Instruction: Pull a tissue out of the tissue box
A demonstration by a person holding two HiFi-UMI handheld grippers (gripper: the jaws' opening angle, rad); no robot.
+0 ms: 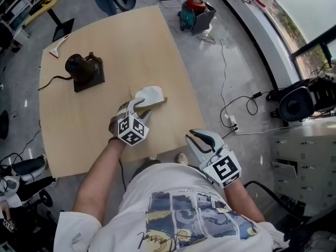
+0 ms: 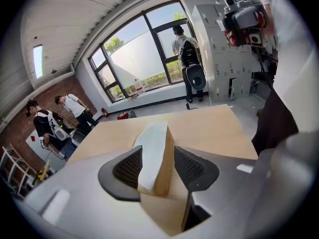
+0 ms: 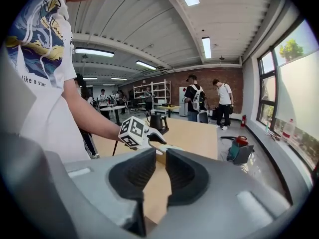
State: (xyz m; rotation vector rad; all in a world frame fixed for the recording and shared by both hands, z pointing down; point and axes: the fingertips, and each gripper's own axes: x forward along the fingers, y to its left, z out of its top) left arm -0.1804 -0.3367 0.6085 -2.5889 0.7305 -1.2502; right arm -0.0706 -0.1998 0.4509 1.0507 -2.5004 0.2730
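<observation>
The tan tissue box (image 1: 159, 102) stands near the middle of the wooden table (image 1: 94, 119), and a white tissue (image 1: 148, 94) sticks out of its top. My left gripper (image 1: 140, 107) is at the box from the near side. In the left gripper view its jaws are open, with the box (image 2: 167, 171) and the tissue (image 2: 152, 151) between them; the pads (image 2: 128, 167) do not press on either. My right gripper (image 1: 198, 137) hangs off the table's near right edge. Its jaws (image 3: 160, 158) stand a narrow gap apart and hold nothing.
A black device on a dark base (image 1: 84, 70) stands at the table's far left, its cable running off the left edge. A white tool with a red handle (image 1: 58, 47) lies at the far corner. A bag (image 1: 195, 12) and cables lie on the floor to the right.
</observation>
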